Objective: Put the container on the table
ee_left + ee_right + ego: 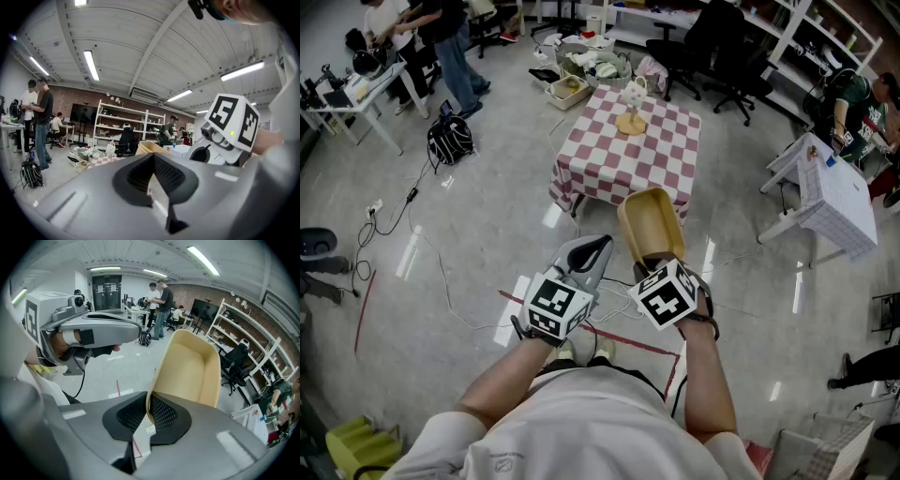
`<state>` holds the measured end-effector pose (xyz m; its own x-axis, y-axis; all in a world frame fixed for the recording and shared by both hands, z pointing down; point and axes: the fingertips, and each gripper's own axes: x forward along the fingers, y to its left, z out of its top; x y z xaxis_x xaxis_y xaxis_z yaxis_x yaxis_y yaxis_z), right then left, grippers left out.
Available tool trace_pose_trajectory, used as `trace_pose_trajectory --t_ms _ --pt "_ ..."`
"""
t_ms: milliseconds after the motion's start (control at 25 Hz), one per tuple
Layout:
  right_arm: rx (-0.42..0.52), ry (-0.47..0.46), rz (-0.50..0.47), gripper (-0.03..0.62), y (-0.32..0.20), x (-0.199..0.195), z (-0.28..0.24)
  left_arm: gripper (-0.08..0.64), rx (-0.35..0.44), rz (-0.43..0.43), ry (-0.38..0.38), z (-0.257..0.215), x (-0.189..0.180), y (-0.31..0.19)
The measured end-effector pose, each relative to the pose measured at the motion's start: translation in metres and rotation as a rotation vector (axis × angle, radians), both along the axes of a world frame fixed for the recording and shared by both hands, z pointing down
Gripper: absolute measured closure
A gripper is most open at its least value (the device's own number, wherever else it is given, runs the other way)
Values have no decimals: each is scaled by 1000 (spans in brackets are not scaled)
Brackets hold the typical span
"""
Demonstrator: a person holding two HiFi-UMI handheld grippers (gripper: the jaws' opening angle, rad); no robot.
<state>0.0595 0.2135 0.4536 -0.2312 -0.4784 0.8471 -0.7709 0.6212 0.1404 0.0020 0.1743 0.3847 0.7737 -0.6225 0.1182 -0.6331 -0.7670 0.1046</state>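
A tan, open-topped container (649,223) hangs in the air in front of me, its opening turned up and toward me. My right gripper (654,261) is shut on its near wall; in the right gripper view the jaws of my right gripper (148,401) pinch the thin rim of the container (192,366). My left gripper (598,246) is beside it on the left, shut with nothing in it. In the left gripper view, the tips of my left gripper (153,157) meet. The table (614,159), with a red-and-white checked cloth, stands farther ahead across the floor.
A wooden stand with a white object (631,105) sits on the table's far half. Baskets of clutter (581,70) and black office chairs (712,47) lie behind it. A white folding table (834,197) is at the right, a backpack (450,139) and cables at the left.
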Motion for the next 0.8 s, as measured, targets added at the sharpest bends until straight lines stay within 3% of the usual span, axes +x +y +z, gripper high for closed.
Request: trace_pose_trajectory --t_ms 800 --pt "32 -63 -6 561 -10 42 5 555 -2 -28 2 7 38 -11"
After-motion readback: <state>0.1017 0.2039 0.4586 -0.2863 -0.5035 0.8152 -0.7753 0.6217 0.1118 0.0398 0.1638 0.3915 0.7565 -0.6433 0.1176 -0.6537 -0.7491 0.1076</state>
